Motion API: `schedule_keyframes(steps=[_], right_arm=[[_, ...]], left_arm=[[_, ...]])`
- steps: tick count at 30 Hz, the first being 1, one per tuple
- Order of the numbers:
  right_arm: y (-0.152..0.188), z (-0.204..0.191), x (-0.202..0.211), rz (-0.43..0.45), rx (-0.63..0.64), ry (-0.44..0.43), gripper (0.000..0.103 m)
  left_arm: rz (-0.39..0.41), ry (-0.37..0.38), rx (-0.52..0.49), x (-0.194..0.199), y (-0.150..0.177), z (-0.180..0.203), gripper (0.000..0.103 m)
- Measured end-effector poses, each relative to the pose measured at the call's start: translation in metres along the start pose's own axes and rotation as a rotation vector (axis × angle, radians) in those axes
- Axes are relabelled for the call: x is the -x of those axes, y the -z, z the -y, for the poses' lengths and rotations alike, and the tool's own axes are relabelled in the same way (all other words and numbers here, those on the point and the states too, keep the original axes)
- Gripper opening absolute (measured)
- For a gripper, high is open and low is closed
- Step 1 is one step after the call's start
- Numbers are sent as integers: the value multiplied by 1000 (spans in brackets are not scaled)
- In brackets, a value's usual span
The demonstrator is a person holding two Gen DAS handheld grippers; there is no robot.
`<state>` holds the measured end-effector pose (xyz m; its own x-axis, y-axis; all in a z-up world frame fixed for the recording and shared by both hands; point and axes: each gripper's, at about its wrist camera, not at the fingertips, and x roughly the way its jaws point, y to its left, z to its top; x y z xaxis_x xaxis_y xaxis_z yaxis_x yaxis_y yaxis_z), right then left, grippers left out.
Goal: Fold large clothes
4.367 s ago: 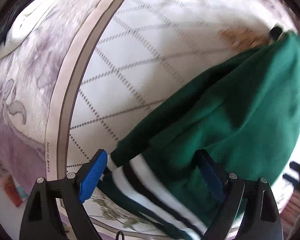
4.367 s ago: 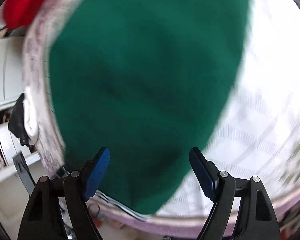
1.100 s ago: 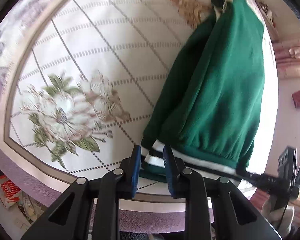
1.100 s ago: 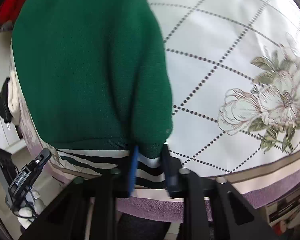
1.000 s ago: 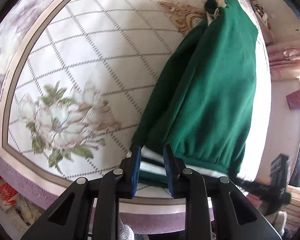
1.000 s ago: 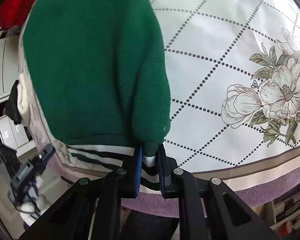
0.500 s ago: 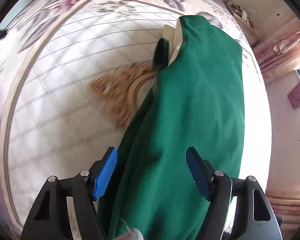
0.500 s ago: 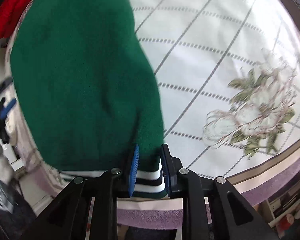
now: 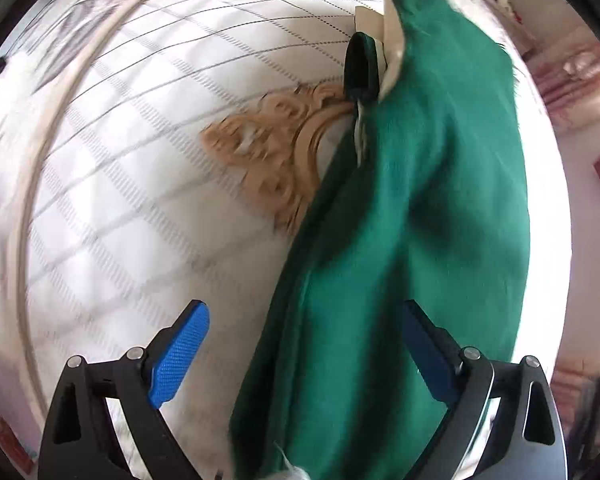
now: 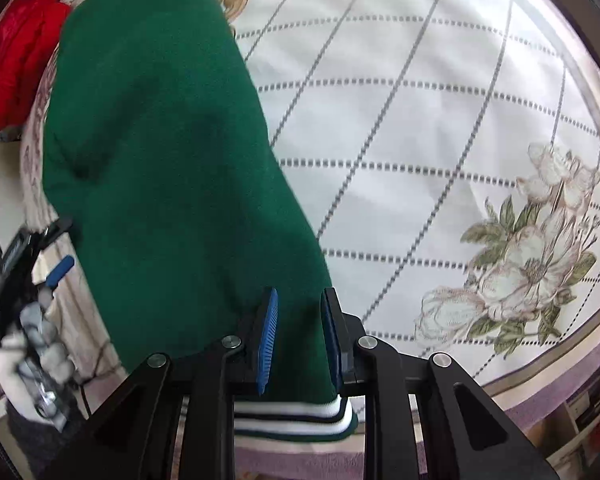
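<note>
Both blue ribbed pads of the left gripper (image 9: 304, 354) stand far apart and are opening wider, clear of the cloth; one green fleece sweater (image 9: 412, 208) lies between and ahead of them, long and narrow, its cream collar (image 9: 392, 36) at the far end. On the right gripper (image 10: 298, 338) the jaws are narrow, and the sweater's edge sits between them, just ahead of its one white-and-dark striped ribbed hem (image 10: 296, 416). Whether the pads press it I cannot tell. Beneath lies one quilted bedspread (image 10: 420, 128) with dotted diamond lines and a printed flower cluster (image 10: 516, 256) right of the jaws.
</note>
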<state>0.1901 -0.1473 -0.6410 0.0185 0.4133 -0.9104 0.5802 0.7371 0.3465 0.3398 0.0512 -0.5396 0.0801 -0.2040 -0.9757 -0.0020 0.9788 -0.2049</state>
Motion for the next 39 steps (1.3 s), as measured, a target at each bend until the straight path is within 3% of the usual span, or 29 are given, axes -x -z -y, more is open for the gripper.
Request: schedule_keyframes(steps=[2,4,7,9,12,13,14,15,16,18,20,21,27,33,35,38,39], right_arm=[[8,15,-6,-45,4,-34,60],[18,24,-22,-99,6,-62,75],[33,37,-61,-207,-19,-153,75],[48,41,-95,-249,-39,-230,75],[47,42,-112,-242,-53,-279,82],[43,44,-117,-247,-50,-305,82],[44,41,-122,-253,-52,-342,82],[38,35,-129,-260,-52,-376,82],[34,30,-131,-263,-37,-404,77],[40,25,-140,-243,-6,-385,64],[41,27,-142,-232,-30,-435,38],[45,28,-143,-230,-54,-469,35],[70,17,-117,-260,-96,-524,27],[140,33,-50,-455,-171,-524,25],[155,32,-15,-491,-191,-562,23],[154,11,24,-486,-212,-627,22],[144,11,38,-465,-201,-647,22]], left_arm=[[-57,28,8,5,37,-14,96],[-153,64,32,-9,74,-30,96],[-239,84,57,-40,117,-46,96],[-235,122,88,-50,129,-53,96],[-186,147,80,-44,138,-56,95],[-157,165,64,-41,134,-55,92],[-139,170,49,-39,133,-53,74],[-132,192,30,-38,130,-48,55],[-120,174,6,-34,133,-43,52],[-95,149,-22,-27,132,-35,34],[-76,155,-6,-18,136,-37,27],[-69,168,8,-14,141,-39,23],[-73,184,63,28,152,-53,18],[-254,251,235,103,221,-69,17],[-290,278,299,136,229,-71,17],[-265,315,355,188,208,-62,17],[-240,316,358,188,190,-36,17]])
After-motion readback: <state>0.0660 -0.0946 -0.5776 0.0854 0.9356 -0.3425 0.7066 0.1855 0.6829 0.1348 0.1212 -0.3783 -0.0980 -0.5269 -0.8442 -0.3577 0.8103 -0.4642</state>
